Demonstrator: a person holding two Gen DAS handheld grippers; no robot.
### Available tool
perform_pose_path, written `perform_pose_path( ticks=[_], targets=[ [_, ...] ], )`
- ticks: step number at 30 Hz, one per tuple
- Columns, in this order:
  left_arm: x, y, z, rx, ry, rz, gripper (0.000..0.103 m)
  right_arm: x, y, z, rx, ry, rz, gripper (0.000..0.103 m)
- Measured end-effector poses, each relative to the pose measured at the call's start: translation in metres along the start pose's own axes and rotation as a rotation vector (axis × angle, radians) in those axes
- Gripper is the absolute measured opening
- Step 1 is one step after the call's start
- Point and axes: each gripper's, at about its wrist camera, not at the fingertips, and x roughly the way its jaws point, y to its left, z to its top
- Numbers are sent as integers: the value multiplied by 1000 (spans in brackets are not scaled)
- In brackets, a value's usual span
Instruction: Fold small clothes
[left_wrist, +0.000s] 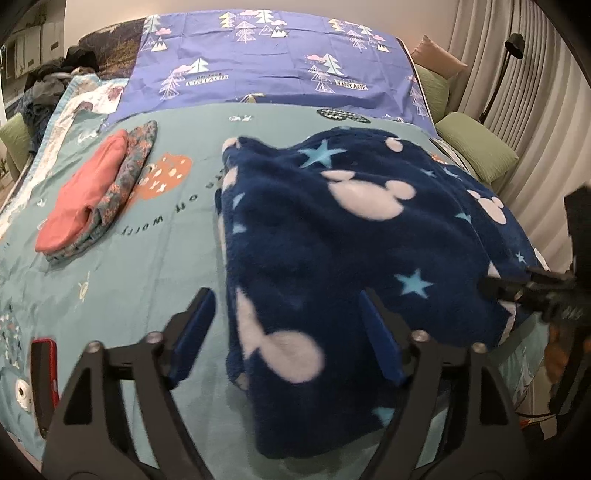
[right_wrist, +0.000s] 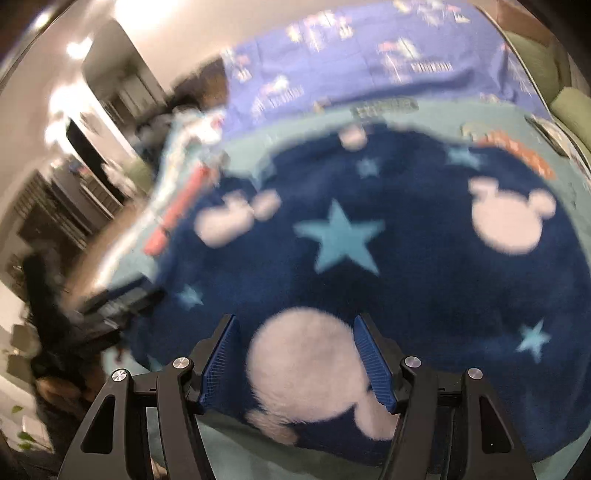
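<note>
fleece garment (left_wrist: 332, 236) lies between open left gripper (left_wrist: 286, 336) fingers on bedspread (left_wrist: 155, 266).

Soft indoor light; right wrist view motion-blurred, fisheye edges dark and bent.

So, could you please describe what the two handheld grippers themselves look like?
The left gripper and the right gripper look alike: matte black angular frames with triangular cut-outs, round silver bolt heads at the joints, and two flat blue finger pads each. The right one's pads show a fine gridded texture. No cables, sleeves or markings show.
</note>
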Motion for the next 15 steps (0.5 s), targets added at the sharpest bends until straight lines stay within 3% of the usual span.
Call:
perform_pose_path(
  ticks=[6, 10, 15],
  targets=[
    [15, 35, -10, -172, 46, -180, 87, -17, 25, 5, -63, -72, -121, 65],
    [26, 44, -11, -226, 58, -261, 88, -25, 36, 13, -86, -148, -190, 65],
    [35, 46, -9, -235, 50, -319, 90, -6, 31, 18, -64, -85, -157, 65]
  ],
)
